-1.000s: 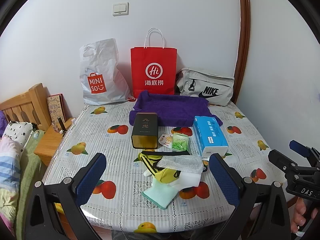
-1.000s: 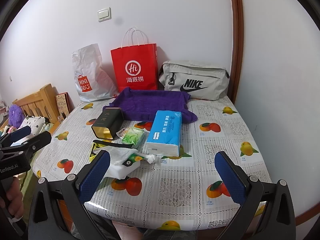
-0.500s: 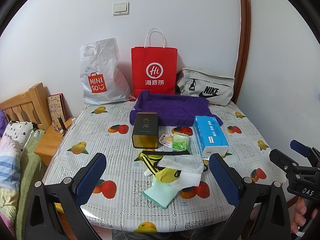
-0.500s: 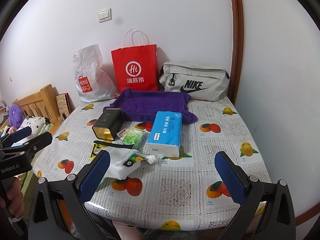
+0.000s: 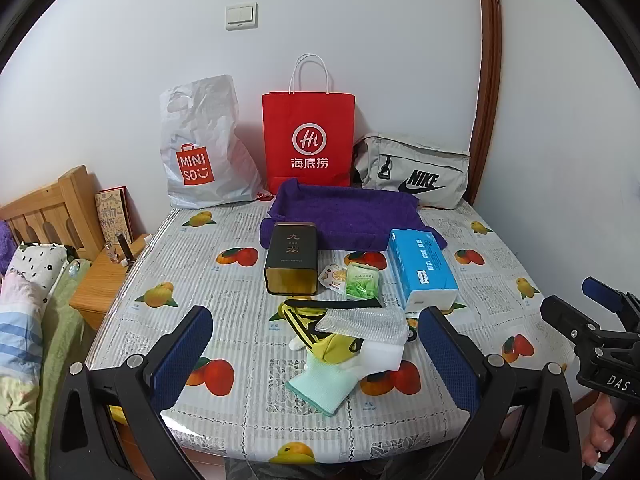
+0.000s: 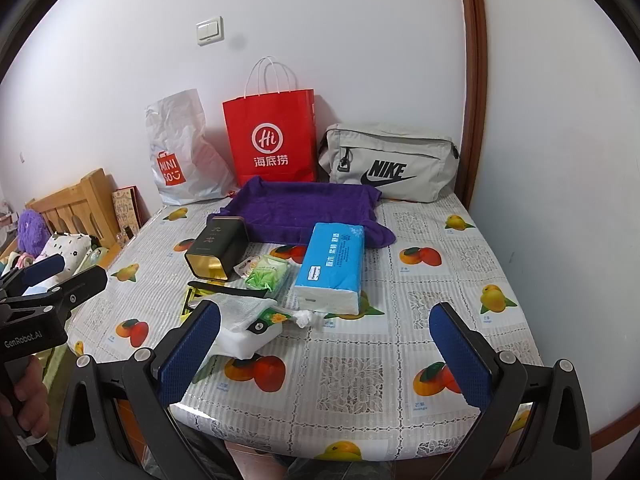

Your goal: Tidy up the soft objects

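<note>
Purple towel (image 5: 344,216) lies spread at the back, perhaps as the collecting place; you hold both tongs, left (image 5: 316,354) and right (image 6: 325,354), wide open and empty before the soft pile (image 5: 344,340).

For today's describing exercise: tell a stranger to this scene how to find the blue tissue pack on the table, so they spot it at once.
Start at the red paper bag standing against the wall, then come forward over the purple towel spread on the fruit-print table. At the towel's front right corner lies the blue tissue pack. It is the only bright blue thing there, a soft oblong with white ends, bigger than the small green packet to its left.
</note>
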Demonstrator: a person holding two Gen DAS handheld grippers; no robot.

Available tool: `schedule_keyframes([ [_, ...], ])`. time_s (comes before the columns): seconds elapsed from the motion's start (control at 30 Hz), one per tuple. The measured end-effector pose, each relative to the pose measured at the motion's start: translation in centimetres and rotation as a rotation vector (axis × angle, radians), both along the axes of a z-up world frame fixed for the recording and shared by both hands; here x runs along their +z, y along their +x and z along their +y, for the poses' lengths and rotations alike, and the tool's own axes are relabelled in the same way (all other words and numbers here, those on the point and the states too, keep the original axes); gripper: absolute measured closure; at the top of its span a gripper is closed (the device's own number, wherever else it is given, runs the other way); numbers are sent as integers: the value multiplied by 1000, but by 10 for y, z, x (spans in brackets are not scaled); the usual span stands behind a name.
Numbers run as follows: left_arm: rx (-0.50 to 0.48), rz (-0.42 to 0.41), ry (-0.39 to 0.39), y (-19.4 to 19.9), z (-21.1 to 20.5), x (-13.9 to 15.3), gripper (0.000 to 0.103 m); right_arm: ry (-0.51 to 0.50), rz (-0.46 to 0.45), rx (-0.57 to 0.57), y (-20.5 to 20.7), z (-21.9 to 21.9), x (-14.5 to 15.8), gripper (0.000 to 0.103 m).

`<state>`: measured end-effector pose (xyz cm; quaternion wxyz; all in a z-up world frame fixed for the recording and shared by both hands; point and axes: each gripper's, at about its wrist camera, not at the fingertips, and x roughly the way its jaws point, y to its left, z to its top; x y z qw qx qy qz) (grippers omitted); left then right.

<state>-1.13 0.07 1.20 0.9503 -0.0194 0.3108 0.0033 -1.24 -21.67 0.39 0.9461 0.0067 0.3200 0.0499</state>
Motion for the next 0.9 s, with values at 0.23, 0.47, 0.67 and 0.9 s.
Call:
schedule_keyframes([
  [0.23, 1, 2, 1, -1, 1, -1, 0, -2, -5, -2, -2, 0, 0, 0],
  [0.47, 2, 14, -2, 4, 8, -8, 0, 5, -7, 8, 1, -2, -3, 0],
  [0.67, -8, 83, -30, 27, 18, -36, 0, 21, 16, 37, 12, -2, -19, 0],
  [0.9, -36, 143, -7, 46, 18, -82, 0, 45, 67, 88, 30, 3, -47, 0],
])
